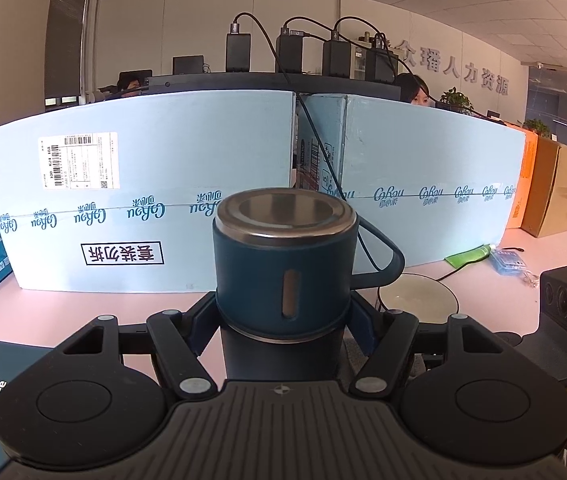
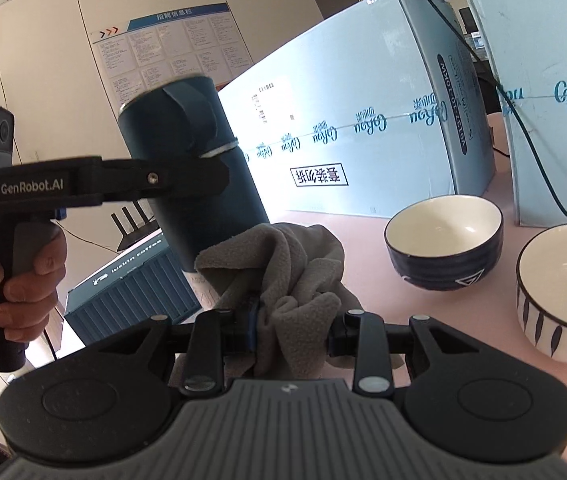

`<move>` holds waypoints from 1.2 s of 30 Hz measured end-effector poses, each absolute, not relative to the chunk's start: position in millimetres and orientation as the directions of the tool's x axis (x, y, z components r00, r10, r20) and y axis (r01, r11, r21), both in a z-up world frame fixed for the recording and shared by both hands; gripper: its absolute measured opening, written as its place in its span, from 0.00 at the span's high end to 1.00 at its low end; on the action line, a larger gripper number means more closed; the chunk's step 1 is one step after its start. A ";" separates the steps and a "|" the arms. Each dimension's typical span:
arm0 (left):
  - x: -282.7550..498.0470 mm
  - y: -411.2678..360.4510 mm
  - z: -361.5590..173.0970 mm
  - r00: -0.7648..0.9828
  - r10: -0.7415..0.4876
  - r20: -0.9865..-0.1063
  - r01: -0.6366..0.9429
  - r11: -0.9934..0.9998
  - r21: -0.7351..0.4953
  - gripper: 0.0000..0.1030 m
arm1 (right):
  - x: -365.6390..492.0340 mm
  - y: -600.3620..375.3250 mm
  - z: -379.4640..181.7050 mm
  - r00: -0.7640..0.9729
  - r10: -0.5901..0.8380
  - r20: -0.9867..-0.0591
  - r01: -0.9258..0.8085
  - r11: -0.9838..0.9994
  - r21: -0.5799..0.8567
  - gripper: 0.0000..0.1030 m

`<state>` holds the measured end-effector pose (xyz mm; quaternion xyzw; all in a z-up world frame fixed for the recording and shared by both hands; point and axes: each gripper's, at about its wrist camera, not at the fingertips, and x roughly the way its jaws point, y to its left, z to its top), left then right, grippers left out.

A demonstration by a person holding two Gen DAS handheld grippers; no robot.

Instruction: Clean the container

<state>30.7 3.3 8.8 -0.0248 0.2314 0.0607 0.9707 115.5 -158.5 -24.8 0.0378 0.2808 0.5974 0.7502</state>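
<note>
A dark blue flask (image 1: 283, 276) with a steel-topped lid and a strap loop stands upright in my left gripper (image 1: 283, 328), which is shut on its body just below the lid. In the right wrist view the same flask (image 2: 191, 152) is held above the pink table, tilted, with the left gripper (image 2: 203, 172) clamped across it. My right gripper (image 2: 291, 320) is shut on a crumpled grey cloth (image 2: 283, 264), which sits against the flask's lower part.
Two bowls stand on the pink table (image 2: 363, 264): a dark blue one (image 2: 443, 244) and a white one with blue marks (image 2: 559, 292). Large light blue boxes (image 1: 143, 200) wall the back. A blue coffee box (image 2: 131, 292) lies at left.
</note>
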 end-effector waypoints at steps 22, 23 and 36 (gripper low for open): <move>31.5 0.9 9.0 0.880 0.111 -0.462 -0.124 0.992 0.000 0.39 | 126.3 -144.9 -23.8 0.159 0.925 -0.345 -0.895 0.282 0.344 0.66; 31.9 0.4 9.0 0.880 0.111 -0.462 -0.125 0.992 0.002 0.39 | 127.0 -144.4 -22.8 0.165 0.928 -0.335 -0.898 0.282 0.338 0.66; 34.0 -0.1 8.8 0.878 0.116 -0.465 -0.128 0.992 0.008 0.39 | 135.1 -130.0 -43.7 0.143 0.915 -0.378 -0.890 0.286 0.355 0.66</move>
